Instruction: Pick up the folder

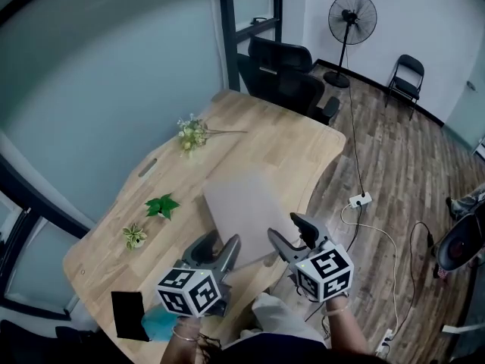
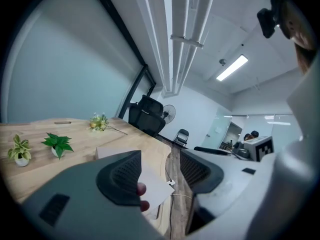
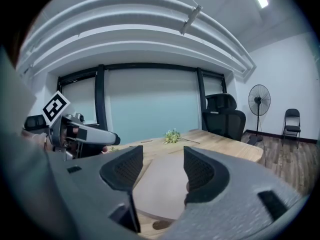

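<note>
A flat grey folder (image 1: 244, 203) lies on the wooden table (image 1: 292, 146), its near end at the table's front edge. My left gripper (image 1: 218, 247) hovers at the folder's near left corner. In the left gripper view its jaws (image 2: 160, 171) stand apart, with the folder's pale corner (image 2: 156, 188) showing between them, untouched. My right gripper (image 1: 291, 235) is at the near right corner. In the right gripper view the jaws (image 3: 162, 169) are open, and the folder (image 3: 160, 186) lies flat beyond the gap. Neither gripper presses on anything.
A flower sprig (image 1: 193, 133), a green leafy plant (image 1: 162, 205) and a small pale plant (image 1: 135, 236) sit on the table's left side. A black slab (image 1: 127, 315) lies at the near left corner. Office chairs (image 1: 284, 74) stand at the far end, and a power strip (image 1: 360, 200) lies on the floor.
</note>
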The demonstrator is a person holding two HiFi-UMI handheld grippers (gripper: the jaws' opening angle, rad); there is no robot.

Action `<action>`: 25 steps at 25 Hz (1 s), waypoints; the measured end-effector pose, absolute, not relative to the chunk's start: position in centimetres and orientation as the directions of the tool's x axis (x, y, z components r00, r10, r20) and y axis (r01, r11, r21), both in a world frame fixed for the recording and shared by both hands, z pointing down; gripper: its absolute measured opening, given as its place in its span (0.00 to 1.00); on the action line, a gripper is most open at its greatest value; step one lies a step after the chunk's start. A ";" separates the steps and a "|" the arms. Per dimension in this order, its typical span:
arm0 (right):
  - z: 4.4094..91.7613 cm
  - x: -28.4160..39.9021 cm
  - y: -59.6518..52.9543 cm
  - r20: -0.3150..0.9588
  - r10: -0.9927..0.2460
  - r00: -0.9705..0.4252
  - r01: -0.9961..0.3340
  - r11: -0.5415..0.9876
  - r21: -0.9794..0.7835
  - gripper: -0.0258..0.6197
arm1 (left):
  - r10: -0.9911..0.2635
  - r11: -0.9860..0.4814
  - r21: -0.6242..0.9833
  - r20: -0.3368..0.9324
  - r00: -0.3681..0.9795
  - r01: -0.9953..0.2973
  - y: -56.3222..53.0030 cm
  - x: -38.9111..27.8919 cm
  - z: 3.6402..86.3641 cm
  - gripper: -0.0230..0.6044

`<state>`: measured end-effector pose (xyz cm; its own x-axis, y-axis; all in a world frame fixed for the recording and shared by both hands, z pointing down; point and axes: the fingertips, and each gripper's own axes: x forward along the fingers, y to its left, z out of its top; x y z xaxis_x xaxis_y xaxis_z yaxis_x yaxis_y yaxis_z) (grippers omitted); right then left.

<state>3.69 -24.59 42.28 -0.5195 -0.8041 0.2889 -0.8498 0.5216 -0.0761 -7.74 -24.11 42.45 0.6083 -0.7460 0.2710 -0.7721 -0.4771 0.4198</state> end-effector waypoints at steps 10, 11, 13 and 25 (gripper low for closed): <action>44.5 3.7 -29.4 0.336 -0.767 -0.546 -0.828 0.556 -0.076 0.39 | -0.756 -0.399 0.461 0.324 0.569 -0.793 -27.9 -8.4 45.4 0.39; 44.8 3.7 -29.8 0.344 -0.763 -0.547 -0.827 0.558 -0.077 0.39 | -0.755 -0.391 0.464 0.331 0.565 -0.795 -28.2 -8.5 45.7 0.39; 45.4 3.8 -30.6 0.357 -0.755 -0.550 -0.824 0.561 -0.080 0.39 | -0.754 -0.377 0.470 0.344 0.559 -0.798 -28.9 -8.7 46.4 0.39; 50.0 4.1 -35.0 0.453 -0.694 -0.559 -0.809 0.576 -0.116 0.40 | -0.740 -0.301 0.513 0.406 0.536 -0.804 -32.5 -9.7 50.5 0.42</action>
<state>4.06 -34.96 50.01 -0.5590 -0.6943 0.4534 -0.8093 0.5759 -0.1158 -9.65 -32.51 50.53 0.5363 -0.7401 0.4057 -0.8038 -0.3012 0.5130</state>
